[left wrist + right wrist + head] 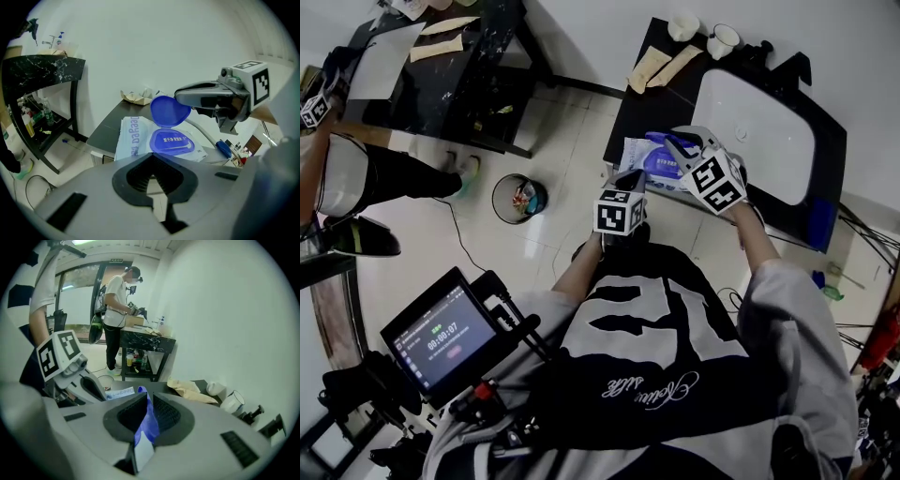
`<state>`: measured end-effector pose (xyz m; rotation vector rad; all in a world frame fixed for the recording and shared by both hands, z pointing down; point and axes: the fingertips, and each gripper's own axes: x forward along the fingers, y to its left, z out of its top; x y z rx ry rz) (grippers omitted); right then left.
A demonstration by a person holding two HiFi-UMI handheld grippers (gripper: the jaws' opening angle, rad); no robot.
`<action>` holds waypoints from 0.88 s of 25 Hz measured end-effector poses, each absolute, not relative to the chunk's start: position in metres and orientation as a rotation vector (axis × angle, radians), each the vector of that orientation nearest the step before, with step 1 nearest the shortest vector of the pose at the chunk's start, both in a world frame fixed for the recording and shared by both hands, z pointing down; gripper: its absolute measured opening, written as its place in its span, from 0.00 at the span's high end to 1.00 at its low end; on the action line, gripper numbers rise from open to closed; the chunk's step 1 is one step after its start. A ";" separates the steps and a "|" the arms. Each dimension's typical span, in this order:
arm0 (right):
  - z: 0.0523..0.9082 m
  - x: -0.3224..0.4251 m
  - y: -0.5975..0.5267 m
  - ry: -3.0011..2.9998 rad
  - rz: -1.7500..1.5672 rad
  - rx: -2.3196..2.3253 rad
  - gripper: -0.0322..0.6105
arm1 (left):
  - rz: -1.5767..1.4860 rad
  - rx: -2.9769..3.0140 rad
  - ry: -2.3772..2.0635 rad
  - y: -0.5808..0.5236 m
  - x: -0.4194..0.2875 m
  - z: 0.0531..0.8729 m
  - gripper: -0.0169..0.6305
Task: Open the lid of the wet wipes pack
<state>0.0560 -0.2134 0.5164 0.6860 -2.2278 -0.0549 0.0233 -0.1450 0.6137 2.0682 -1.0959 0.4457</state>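
Jaws of the right gripper (146,400) are clenched on the blue lid (149,422), whose thin edge runs up between the ribbed pads in the right gripper view. Jaws of the left gripper (151,159) are pressed together at the tips with nothing visible between them.

The wet wipes pack (133,136) lies flat on the dark tabletop (104,130), directly ahead of the left jaws and just beyond their tips. Whether those tips touch its near edge cannot be told. Seen from the left gripper, the lid (168,111) stands raised and tilted above its blue oval frame (172,142). It is joined to that frame along the far edge, away from the left gripper. The right gripper (182,99) reaches in from the right and grips the lid at its upper right rim.

The governing relation is the hinge line, which lies on the far side of the frame from the left jaws. The lid's free edge is therefore uppermost and in the right jaws. Judged from this, the lid is already unlatched and about half open. Finishing would call for the right gripper to carry the free edge up and back over the hinge. The left gripper, the nearer one to the pack body, is placed to steady it. In the head view the pack (642,155) sits at the tabletop's near left corner.
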 end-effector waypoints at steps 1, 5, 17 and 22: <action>0.517 0.058 -0.222 -2.222 -0.049 0.706 0.89 | 0.446 2.067 -1.093 -0.145 0.024 0.614 0.98; 0.525 0.067 -0.252 -2.176 -0.037 0.781 0.95 | 0.443 2.057 -1.083 -0.143 0.024 0.614 0.98; 0.569 0.085 -0.281 -2.106 0.213 0.937 0.95 | 0.456 2.046 -1.055 -0.139 0.027 0.615 0.98; 0.540 0.091 -0.271 -2.181 0.283 1.096 0.95 | 0.490 2.062 -1.045 -0.135 0.028 0.609 0.98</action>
